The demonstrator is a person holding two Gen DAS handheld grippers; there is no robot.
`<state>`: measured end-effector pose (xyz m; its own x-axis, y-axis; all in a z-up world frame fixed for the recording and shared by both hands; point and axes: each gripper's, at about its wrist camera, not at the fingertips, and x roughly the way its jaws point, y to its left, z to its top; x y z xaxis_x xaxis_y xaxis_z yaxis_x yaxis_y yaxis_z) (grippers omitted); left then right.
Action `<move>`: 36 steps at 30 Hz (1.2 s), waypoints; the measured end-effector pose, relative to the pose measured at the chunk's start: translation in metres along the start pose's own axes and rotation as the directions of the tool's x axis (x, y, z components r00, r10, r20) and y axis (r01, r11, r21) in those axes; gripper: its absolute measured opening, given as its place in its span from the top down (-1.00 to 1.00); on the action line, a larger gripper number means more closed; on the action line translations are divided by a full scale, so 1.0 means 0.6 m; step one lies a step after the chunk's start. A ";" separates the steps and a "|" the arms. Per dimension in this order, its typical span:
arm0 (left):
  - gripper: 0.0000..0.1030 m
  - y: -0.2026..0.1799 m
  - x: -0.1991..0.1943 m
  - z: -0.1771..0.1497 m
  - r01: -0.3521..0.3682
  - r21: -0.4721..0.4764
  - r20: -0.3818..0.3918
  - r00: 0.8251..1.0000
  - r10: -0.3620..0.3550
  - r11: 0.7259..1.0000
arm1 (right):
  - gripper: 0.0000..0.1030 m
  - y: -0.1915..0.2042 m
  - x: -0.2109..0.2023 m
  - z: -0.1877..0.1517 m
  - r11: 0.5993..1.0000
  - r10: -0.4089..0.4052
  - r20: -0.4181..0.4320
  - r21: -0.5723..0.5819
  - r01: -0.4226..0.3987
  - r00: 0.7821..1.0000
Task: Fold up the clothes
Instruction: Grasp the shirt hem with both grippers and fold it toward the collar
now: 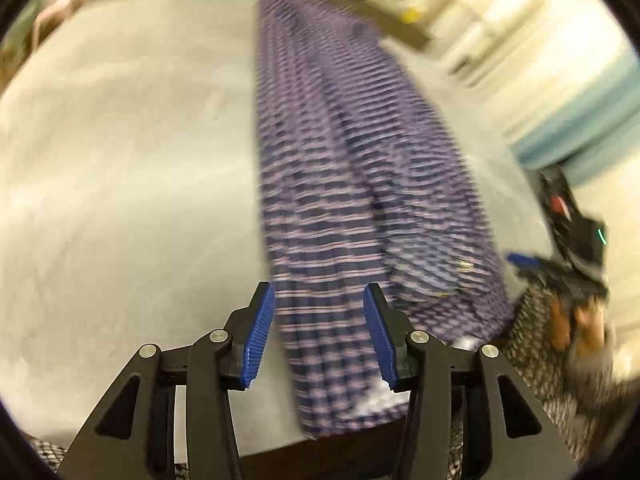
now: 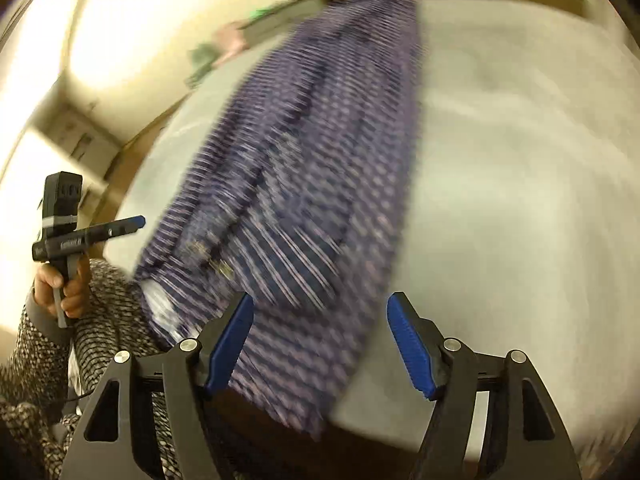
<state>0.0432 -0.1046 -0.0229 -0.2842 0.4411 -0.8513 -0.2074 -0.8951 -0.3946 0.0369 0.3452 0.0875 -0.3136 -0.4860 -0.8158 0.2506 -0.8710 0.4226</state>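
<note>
Pale grey tabletop (image 1: 120, 160) is filling both frames, cream walls blurring behind. Striped garment (image 1: 340, 184) is lying centre-frame. Left gripper (image 1: 319, 336) and right gripper (image 2: 320, 344) jaws are standing apart, holding nothing.

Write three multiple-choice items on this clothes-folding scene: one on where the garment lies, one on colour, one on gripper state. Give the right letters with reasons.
1. Where does the checked garment lie?
A. In a long strip on the pale table cover, its near end over the table's edge
B. Bundled on the floor
C. Hung on a wall hook

2. What colour are the gripper pads?
A. Red
B. Blue
C. Yellow

3. How do the left gripper and right gripper stand?
A. Both clamped on cloth
B. One shut, one open
C. Both open, holding nothing

Answers:
1 A: both wrist views show the purple and navy cloth stretched lengthwise along the cover, its near end past the edge.
2 B: blue ribbed pads line the black fingers in both views.
3 C: in each view a wide gap separates the fingers and no cloth sits between them.
</note>
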 end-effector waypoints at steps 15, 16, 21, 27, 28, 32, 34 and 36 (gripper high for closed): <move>0.91 -0.014 -0.042 0.023 0.268 -0.018 0.044 0.963 -0.267 0.963 | 0.86 0.071 -0.005 0.049 0.981 0.115 -0.053 -0.151 -0.122 0.992; 0.91 -0.011 -0.056 0.062 0.297 -0.028 0.080 0.952 -0.294 0.954 | 0.86 0.064 -0.024 0.084 0.978 0.148 -0.026 -0.143 -0.150 0.989; 0.89 0.051 -0.051 0.272 0.323 -0.180 0.221 0.934 -0.282 0.929 | 0.86 -0.023 -0.041 0.313 0.980 0.197 0.145 0.006 -0.200 0.970; 0.16 0.122 0.013 0.321 0.293 -0.306 0.287 0.936 -0.206 0.906 | 0.13 -0.168 0.071 0.349 0.945 0.160 0.141 0.264 -0.193 0.977; 0.10 0.130 0.001 0.312 0.301 -0.301 0.322 0.925 -0.201 0.905 | 0.13 -0.191 0.088 0.354 0.933 0.155 0.138 0.304 -0.190 0.978; -0.01 0.139 -0.021 0.284 0.312 -0.277 0.392 0.900 -0.189 0.909 | 0.13 -0.163 0.077 0.366 0.950 0.184 0.143 0.228 -0.213 0.973; -0.05 0.112 0.001 0.292 0.268 -0.215 0.341 0.922 -0.185 0.939 | 0.09 -0.131 0.083 0.376 0.965 0.183 0.140 0.163 -0.205 0.973; -0.07 0.082 0.031 0.293 0.188 -0.172 0.296 0.946 -0.131 0.967 | -0.01 -0.106 0.102 0.382 0.985 0.132 0.108 0.095 -0.142 0.985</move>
<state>-0.1370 -0.1291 0.0028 -0.5187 0.5536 -0.6515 -0.0927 -0.7940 -0.6008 -0.2080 0.3542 0.1013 -0.3748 -0.6017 -0.7053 0.2048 -0.7957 0.5700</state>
